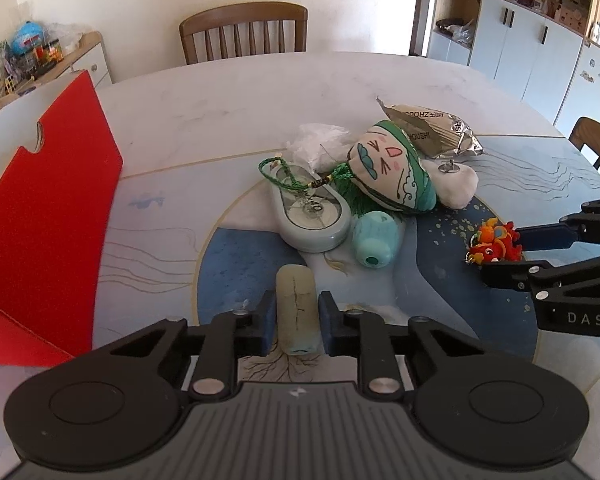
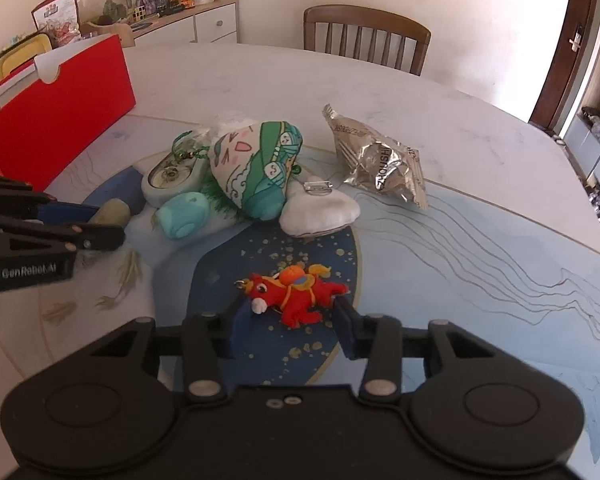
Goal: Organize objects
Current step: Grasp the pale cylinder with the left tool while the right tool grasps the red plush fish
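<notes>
Left gripper [image 1: 296, 318] sits low center in its own view, pads set narrow either side of a pale cracked cylinder [image 1: 296, 312] lying on the table. There looks to be a thin gap on the right pad, so I can't tell if it's actually squeezing yet. Right gripper [image 2: 290, 320] is spread wide, with a little red horse toy [image 2: 296, 298] lying between its fingertips, closer to the right pad and not gripped.

Just beyond both grippers, mid-frame, is the pile: a teal egg-shaped thing [image 1: 374, 242] beside a pale green oval case [image 1: 314, 216], a green cord looped over that case, and a green-and-white stuffed pouch with a face [image 1: 392, 170] leaning on a white cushion [image 2: 320, 210]. A crumpled silver snack packet [image 2: 380, 160] lies a bit apart toward the upper right of the right wrist view.

Red box [image 2: 56, 120] stands at the left edge of the round marble-and-blue patterned table [image 2: 480, 240]. Wooden chair [image 1: 244, 32] at the top, cluttered sideboard [image 2: 204, 20] upper left, white cabinets [image 1: 532, 52] upper right.
</notes>
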Available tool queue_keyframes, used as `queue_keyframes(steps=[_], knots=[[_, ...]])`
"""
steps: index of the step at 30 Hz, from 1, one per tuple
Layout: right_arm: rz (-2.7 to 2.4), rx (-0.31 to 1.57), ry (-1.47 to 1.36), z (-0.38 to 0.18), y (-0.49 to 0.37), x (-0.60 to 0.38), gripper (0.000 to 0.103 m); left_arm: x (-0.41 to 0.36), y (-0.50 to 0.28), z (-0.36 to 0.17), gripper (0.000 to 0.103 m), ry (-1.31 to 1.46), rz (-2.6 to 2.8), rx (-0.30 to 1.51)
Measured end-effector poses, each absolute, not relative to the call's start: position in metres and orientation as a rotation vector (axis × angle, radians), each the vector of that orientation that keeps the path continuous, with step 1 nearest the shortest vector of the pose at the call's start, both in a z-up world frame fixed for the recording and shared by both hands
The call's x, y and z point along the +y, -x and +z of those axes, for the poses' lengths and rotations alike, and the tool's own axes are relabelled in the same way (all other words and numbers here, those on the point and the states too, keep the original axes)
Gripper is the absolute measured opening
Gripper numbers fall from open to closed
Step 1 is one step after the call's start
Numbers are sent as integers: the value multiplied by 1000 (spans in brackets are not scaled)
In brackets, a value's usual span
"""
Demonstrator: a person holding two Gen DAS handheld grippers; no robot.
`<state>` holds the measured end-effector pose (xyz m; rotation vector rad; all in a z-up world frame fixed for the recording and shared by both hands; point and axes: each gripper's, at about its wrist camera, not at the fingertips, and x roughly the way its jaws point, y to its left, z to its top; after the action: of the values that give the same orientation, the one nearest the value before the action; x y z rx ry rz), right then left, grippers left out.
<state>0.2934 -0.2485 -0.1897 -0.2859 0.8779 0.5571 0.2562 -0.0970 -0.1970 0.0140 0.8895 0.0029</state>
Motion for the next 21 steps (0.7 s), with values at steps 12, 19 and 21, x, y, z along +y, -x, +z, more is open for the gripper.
queue_keyframes(steps=[12, 19, 21], knots=[[586, 842, 259, -166, -276, -243, 43, -82, -243, -174, 21, 45, -40, 867], [607, 813, 223, -140, -263, -236, 42, -68, -230, -153, 21, 49, -60, 849], [613, 812, 210, -133, -260, -232, 42, -63, -225, -146, 21, 49, -68, 847]])
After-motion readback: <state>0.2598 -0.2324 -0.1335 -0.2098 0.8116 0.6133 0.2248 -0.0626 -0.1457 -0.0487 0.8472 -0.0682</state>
